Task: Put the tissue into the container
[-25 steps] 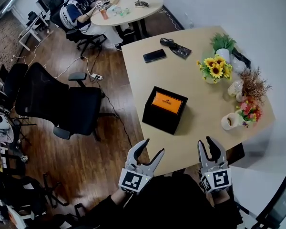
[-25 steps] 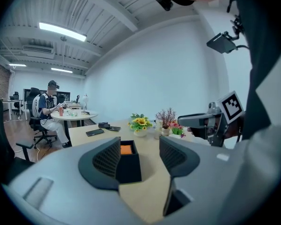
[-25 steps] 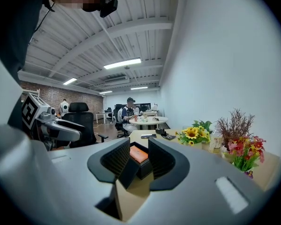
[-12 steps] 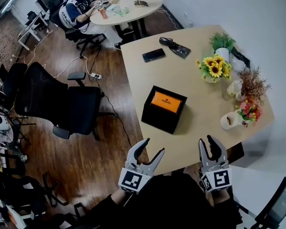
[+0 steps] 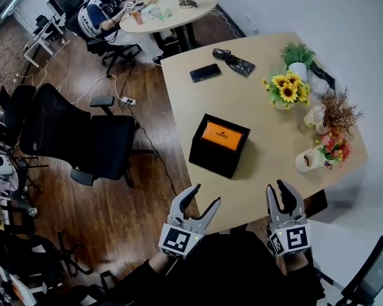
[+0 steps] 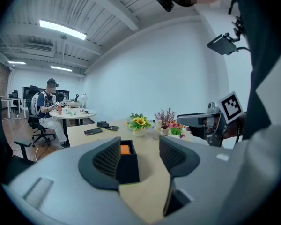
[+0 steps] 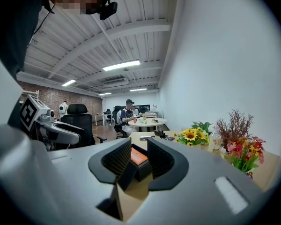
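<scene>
While both grippers hang at the near edge of the pale wooden desk [image 5: 255, 107], only the head view shows them side by side. The left gripper [image 5: 205, 195] has its fingers [image 6: 105, 161] moderately apart and empty. The right gripper [image 5: 276, 189] has its fingers [image 7: 119, 161] drawn almost together, with nothing between them. Each gripper view shows ribbed black pads set in smooth grey shells, a texture lost from above.

Past them sits the container [image 5: 218, 148], a square black box with an orange panel [image 5: 223, 136] inside. The head view takes in its whole open top, the gripper views only a side wall and an orange sliver.

Right of it, near the desk's edge, a white roll [image 5: 306, 162] that looks like tissue, too small to be sure, lies outside the box beside red flowers [image 5: 333, 150]. Farther back are sunflowers [image 5: 286, 91] and a flat dark phone [image 5: 205, 72]. Only the gripper views reach the beamed ceiling [image 6: 107, 13] with its strip lights.
</scene>
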Demonstrator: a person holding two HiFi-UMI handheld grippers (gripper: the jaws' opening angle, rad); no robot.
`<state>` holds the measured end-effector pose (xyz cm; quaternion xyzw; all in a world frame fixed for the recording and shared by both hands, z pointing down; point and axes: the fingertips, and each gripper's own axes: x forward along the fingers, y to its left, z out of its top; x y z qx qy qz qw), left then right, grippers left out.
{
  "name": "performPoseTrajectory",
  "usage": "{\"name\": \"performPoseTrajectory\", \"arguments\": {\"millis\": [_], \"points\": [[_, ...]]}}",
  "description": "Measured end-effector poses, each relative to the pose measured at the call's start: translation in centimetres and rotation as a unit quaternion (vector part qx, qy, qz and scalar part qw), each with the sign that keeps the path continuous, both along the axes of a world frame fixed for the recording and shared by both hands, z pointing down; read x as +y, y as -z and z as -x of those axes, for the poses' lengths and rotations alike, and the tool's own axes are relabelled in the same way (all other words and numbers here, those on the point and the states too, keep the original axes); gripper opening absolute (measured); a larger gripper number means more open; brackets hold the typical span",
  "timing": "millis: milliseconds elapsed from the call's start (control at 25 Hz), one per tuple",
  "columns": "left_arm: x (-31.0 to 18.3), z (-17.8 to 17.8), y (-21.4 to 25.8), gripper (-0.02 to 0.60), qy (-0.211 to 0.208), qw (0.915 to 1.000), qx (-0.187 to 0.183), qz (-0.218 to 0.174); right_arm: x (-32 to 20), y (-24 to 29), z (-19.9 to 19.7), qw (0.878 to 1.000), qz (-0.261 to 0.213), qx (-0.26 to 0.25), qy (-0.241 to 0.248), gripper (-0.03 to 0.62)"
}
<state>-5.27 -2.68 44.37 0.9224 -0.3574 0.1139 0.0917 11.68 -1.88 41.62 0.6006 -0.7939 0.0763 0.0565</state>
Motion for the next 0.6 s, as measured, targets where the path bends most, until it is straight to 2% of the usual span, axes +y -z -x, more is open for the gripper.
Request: {"name": "performPoseTrajectory", "arguments": {"millis": [480,600], "points": [[-0.44,-0.38,0.22,0.244,0.004,1.0,0.008,0.0,-0.34,-0.37,-0.14,1.0,0.008,-0.001,0.003,0.1],[-0.42,-0.11,-0.11,0.244,0.003,1.0,-0.003,0.005,-0.49,-0.43,0.04,1.0,0.008,-0.001,0.005,0.1]]}}
